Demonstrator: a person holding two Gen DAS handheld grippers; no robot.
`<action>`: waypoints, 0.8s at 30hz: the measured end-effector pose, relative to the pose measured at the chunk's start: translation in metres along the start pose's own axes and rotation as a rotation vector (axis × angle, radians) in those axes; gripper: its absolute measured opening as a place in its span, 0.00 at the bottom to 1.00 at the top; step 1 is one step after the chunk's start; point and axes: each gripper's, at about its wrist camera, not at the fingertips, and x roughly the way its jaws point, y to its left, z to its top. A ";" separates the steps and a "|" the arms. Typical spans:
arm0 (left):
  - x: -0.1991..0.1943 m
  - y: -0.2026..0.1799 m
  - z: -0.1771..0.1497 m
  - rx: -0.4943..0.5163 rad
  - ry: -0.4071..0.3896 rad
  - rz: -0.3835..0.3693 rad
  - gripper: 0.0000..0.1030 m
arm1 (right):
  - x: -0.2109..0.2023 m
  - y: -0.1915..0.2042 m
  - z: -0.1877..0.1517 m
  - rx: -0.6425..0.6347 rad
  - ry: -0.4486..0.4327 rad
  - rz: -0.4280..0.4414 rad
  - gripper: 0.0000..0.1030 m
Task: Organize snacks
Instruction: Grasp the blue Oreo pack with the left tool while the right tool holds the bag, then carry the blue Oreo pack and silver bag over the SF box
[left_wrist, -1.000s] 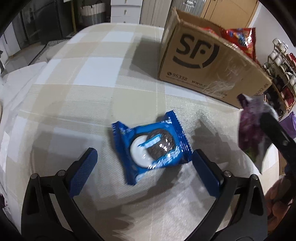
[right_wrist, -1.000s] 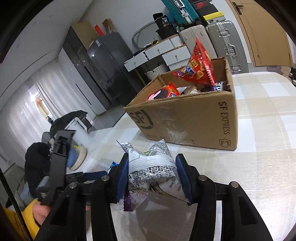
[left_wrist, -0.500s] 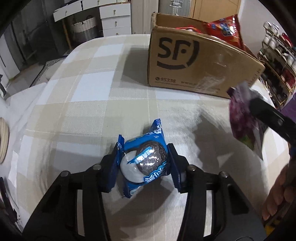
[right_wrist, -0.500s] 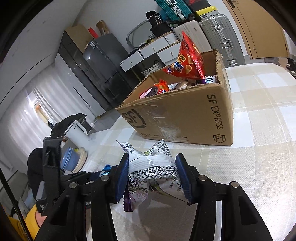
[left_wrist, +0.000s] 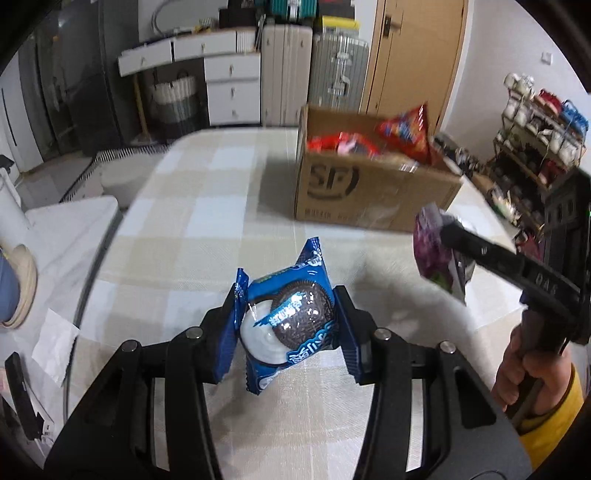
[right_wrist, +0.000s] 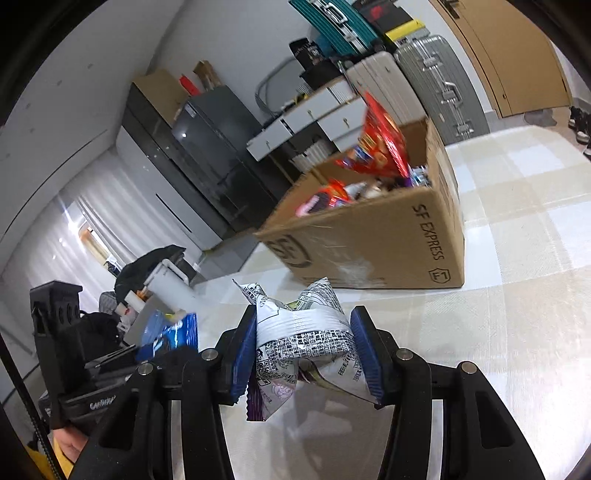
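My left gripper (left_wrist: 287, 328) is shut on a blue cookie packet (left_wrist: 290, 319) and holds it above the checked tablecloth (left_wrist: 207, 236). My right gripper (right_wrist: 304, 349) is shut on a crumpled purple and silver snack bag (right_wrist: 304, 332). That same bag (left_wrist: 437, 254) shows at the right of the left wrist view, clamped in the right gripper's black fingers (left_wrist: 491, 254). An open cardboard box (left_wrist: 365, 192) (right_wrist: 373, 240) stands ahead on the table with red snack bags (left_wrist: 404, 134) (right_wrist: 380, 146) sticking out of it. The blue packet (right_wrist: 171, 332) also shows at the left of the right wrist view.
A person's hand (left_wrist: 532, 373) with a yellow sleeve grips the right tool. White paper (left_wrist: 55, 343) and a stacked bowl (left_wrist: 18, 288) lie on a side surface to the left. Suitcases (left_wrist: 314, 74), drawers (left_wrist: 229, 85) and a cluttered shelf (left_wrist: 535, 129) stand beyond the table.
My left gripper closed on the blue packet, which lay flat on the cloth, and lifted it off the table. The right gripper kept its hold on the purple bag and barely moved.
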 end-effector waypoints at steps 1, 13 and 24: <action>-0.009 0.000 0.001 0.001 -0.019 -0.007 0.43 | -0.007 0.006 -0.001 -0.008 -0.008 -0.001 0.49; -0.089 -0.022 -0.021 0.070 -0.127 -0.033 0.43 | -0.081 0.074 -0.031 -0.079 -0.078 -0.008 0.49; -0.117 -0.012 -0.027 0.060 -0.166 -0.094 0.43 | -0.106 0.109 -0.028 -0.140 -0.102 -0.037 0.49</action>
